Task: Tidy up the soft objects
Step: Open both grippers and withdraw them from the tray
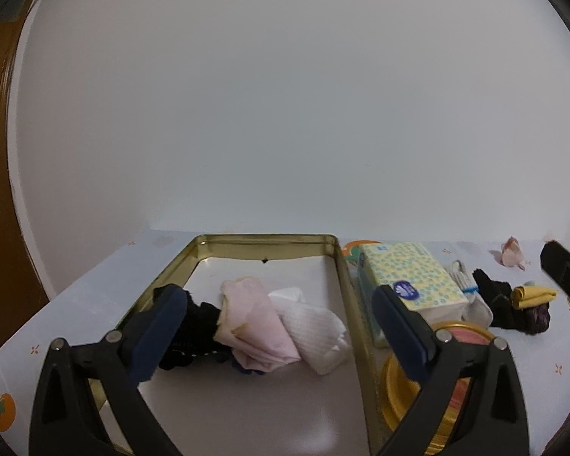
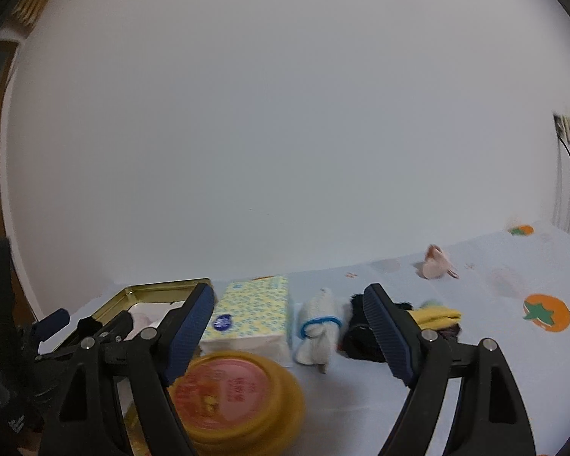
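Note:
A gold tin tray (image 1: 193, 254) holds a black cloth (image 1: 197, 326), a pink rolled cloth (image 1: 250, 319) and a white waffle cloth (image 1: 315, 326). My left gripper (image 1: 279, 294) hovers over the tray's near end, jaws wide open, with nothing pinched between them. To the right of the tray, on the table, lie a white sock roll with a blue band (image 2: 319, 330), a black cloth (image 2: 361, 342), a yellow folded cloth (image 2: 439, 315) and a small pink item (image 2: 435, 266). My right gripper (image 2: 288, 292) is open and empty, short of the sock roll.
A yellow-dotted tissue pack (image 2: 250, 311) stands beside the tray. A round yellow tin with a pink lid (image 2: 239, 391) sits close under my right gripper. The tablecloth (image 2: 494, 342) has orange fruit prints. A white wall rises behind, with cables at the far right.

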`<state>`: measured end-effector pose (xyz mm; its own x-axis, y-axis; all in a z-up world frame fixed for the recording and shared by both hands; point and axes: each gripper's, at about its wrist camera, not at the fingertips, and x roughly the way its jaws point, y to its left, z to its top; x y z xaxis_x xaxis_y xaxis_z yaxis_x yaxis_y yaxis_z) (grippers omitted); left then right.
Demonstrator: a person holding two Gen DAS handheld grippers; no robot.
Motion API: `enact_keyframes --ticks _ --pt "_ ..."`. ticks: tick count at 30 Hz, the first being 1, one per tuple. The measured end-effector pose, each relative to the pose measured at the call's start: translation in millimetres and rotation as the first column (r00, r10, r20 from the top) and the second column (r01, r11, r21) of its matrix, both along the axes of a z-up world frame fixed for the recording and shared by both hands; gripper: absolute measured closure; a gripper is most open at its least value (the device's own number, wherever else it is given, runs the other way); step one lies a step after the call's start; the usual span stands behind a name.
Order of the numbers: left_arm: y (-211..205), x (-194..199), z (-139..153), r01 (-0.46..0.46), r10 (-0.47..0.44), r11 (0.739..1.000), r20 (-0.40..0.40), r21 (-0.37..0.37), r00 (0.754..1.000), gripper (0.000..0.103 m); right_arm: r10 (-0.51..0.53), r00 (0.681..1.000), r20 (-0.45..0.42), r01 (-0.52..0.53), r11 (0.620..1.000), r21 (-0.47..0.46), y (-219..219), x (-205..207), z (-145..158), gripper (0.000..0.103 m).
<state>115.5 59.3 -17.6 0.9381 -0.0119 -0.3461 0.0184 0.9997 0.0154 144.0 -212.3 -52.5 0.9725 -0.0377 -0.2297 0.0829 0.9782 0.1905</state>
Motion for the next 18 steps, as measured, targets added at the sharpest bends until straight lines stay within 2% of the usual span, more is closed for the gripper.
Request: enact_keyframes --ticks 3,6,18 --pt "-4.6 -3.6 0.0 0.004 -0.004 1.000 0.002 0.016 1.000 0.003 -0.018 1.000 -0.024 0.020 0.998 0.061 -22.9 -1.4 -3.3 0.020" --pt "-6.1 -6.8 0.9 -0.008 0.008 1.000 0.007 0.023 1.000 0.003 -0.038 0.999 -0.035 0.041 0.996 0.081 -39.1 -3.9 -3.9 0.020" --pt "-25.6 -12.2 -0.3 0.000 0.001 1.000 -0.008 0.031 1.000 0.003 -0.085 0.996 -0.029 0.086 0.996 0.034 -81.2 -13.9 0.5 0.020"
